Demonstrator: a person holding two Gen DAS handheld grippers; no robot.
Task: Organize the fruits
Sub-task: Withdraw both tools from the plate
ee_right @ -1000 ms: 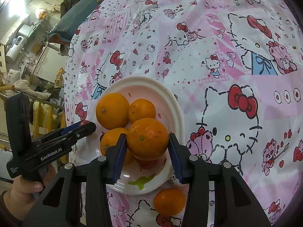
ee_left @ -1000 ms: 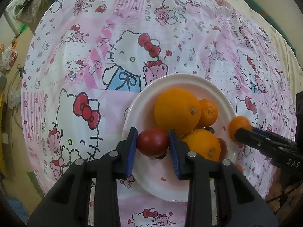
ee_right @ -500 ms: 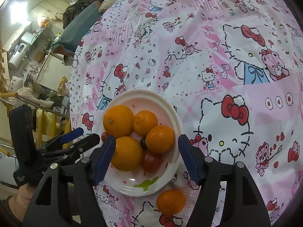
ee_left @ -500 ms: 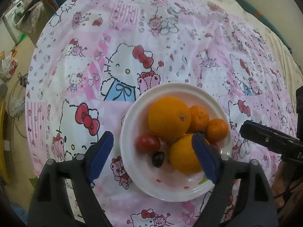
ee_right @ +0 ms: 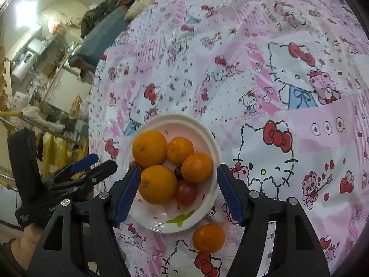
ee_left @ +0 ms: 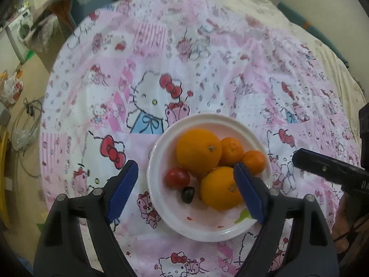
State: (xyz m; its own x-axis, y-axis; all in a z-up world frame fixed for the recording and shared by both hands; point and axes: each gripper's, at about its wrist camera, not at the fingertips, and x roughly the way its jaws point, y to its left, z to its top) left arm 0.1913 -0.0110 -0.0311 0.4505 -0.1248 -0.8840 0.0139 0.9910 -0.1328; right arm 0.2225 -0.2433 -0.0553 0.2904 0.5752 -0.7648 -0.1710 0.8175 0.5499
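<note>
A white plate [ee_left: 207, 236] on the pink cartoon tablecloth holds two large oranges [ee_left: 198, 150], two small ones [ee_left: 253, 162], a red tomato [ee_left: 177, 177] and a dark grape [ee_left: 188, 195]. My left gripper [ee_left: 185, 169] hangs open above the plate's near side, its blue pads well clear of the fruit. In the right wrist view my right gripper [ee_right: 179, 173] is open too, over the same plate [ee_right: 161, 227], with nothing pressed between its pads. One more small orange [ee_right: 208, 237] lies loose on the cloth just in front of the plate. Each gripper shows in the other's view: the right one [ee_left: 322, 168], the left one [ee_right: 92, 170].
The round table's edge [ee_left: 46, 161] drops to the floor on the left, where cables and bags lie. A bed with cream bedding [ee_left: 253, 2] stands behind the table. A hand [ee_right: 30, 233] holds the left gripper. Cluttered shelves [ee_right: 34, 69] fill the far left.
Both grippers have opened and risen away from the plate. The left one let go of the red tomato, the right one let go of a small orange; both fruits now rest on the plate.
</note>
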